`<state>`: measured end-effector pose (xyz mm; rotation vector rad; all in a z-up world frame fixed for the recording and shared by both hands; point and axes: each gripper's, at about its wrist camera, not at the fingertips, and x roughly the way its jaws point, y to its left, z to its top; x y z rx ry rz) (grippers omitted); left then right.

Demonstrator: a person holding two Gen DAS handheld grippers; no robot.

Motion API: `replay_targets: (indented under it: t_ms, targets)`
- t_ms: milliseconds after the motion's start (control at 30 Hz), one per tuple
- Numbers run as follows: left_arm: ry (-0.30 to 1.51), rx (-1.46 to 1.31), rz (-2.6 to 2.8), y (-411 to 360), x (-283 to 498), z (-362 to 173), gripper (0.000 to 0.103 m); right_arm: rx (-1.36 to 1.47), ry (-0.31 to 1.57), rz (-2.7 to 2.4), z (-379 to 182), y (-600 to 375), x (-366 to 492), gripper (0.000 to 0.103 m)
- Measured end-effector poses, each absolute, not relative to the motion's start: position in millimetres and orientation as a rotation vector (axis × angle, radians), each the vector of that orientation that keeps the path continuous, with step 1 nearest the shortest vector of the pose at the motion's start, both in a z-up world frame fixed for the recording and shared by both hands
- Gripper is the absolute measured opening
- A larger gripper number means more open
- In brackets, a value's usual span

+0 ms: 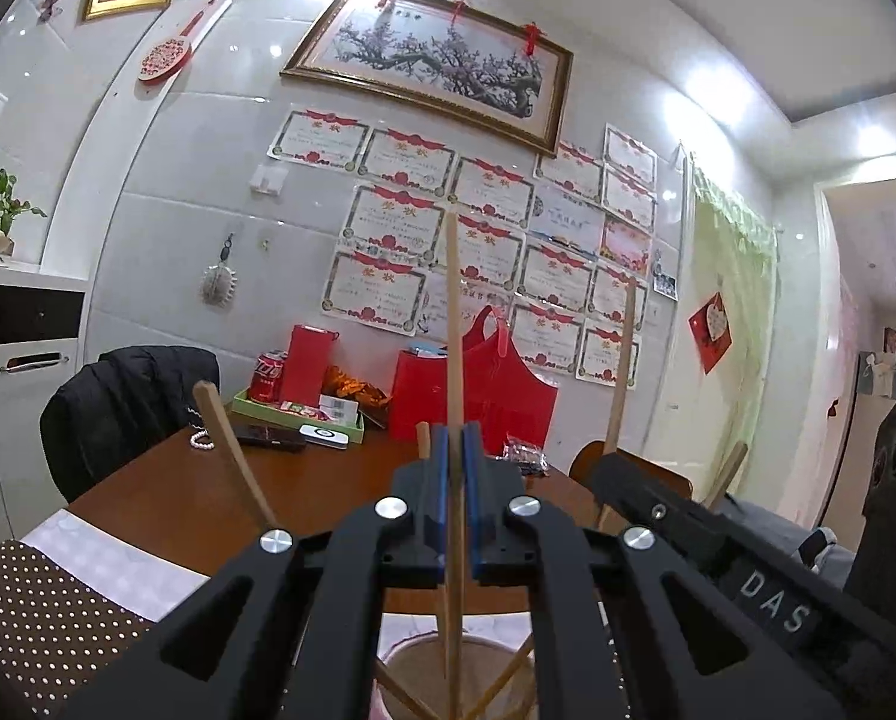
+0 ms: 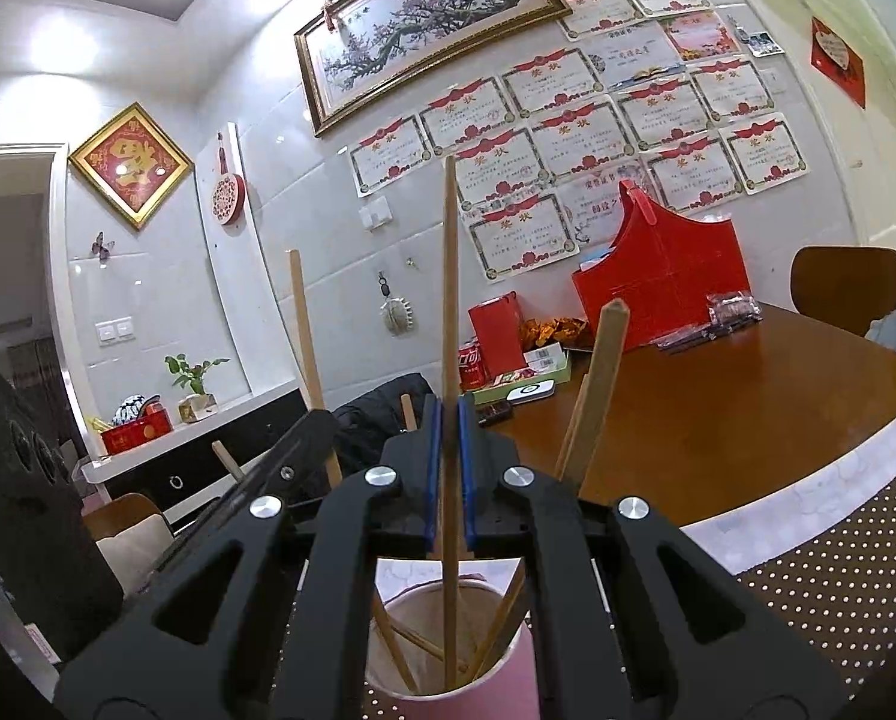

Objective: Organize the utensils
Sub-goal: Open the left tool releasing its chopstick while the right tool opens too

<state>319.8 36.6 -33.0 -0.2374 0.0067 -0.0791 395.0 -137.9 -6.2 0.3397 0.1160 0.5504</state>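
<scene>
My left gripper (image 1: 457,480) clamped on upright chopstick (image 1: 455,324) — right gripper (image 2: 448,450) pinching another chopstick (image 2: 450,276); both sticks between blue pads, tips inside pink cup (image 2: 478,702).

both tools level: left tool (image 1: 459,468) clamped, right tool (image 2: 449,450) clamped.

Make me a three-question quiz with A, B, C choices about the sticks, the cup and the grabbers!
1. Where do the lower ends of the chopsticks sit?
A in the pink cup
B in the red bag
C on a chair

2. What colour are the gripper pads?
A yellow
B blue
C white

3. What is the right gripper doing?
A wide open
B holding a can
C shut on a chopstick

Answers: 1 A, the sticks stand inside the cup. 2 B, blue strips line the fingers. 3 C, the pads squeeze one upright stick.
</scene>
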Motion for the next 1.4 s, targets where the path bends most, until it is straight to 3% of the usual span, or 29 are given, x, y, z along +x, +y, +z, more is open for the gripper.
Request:
replay_targets:
  t_ms: [100,133,167,267,633,800,1400]
  targets:
    - [0.026,-0.238,-0.084,37,321,-32,0.009,0.337,0.12,0.552,-6,-137,396,0.006]
    - [0.033,-0.239,-0.085,37,322,-31,0.022,0.338,0.123,0.553,-6,-137,396,0.006]
    - [0.038,-0.242,-0.081,38,322,-30,0.026,0.338,0.124,0.553,-6,-137,396,0.006]
    - [0.044,-0.246,-0.08,40,322,-28,0.028,0.341,0.124,0.553,-5,-138,396,0.006]
    - [0.089,-0.175,0.002,41,319,-8,0.05,0.325,0.15,0.56,-3,-133,398,0.006]
    - [0.097,-0.119,0.041,36,315,2,0.055,0.325,0.197,0.572,-4,-131,401,0.006]
    - [0.218,-0.183,0.029,57,322,14,0.058,0.23,0.261,0.544,-3,-120,397,0.006]
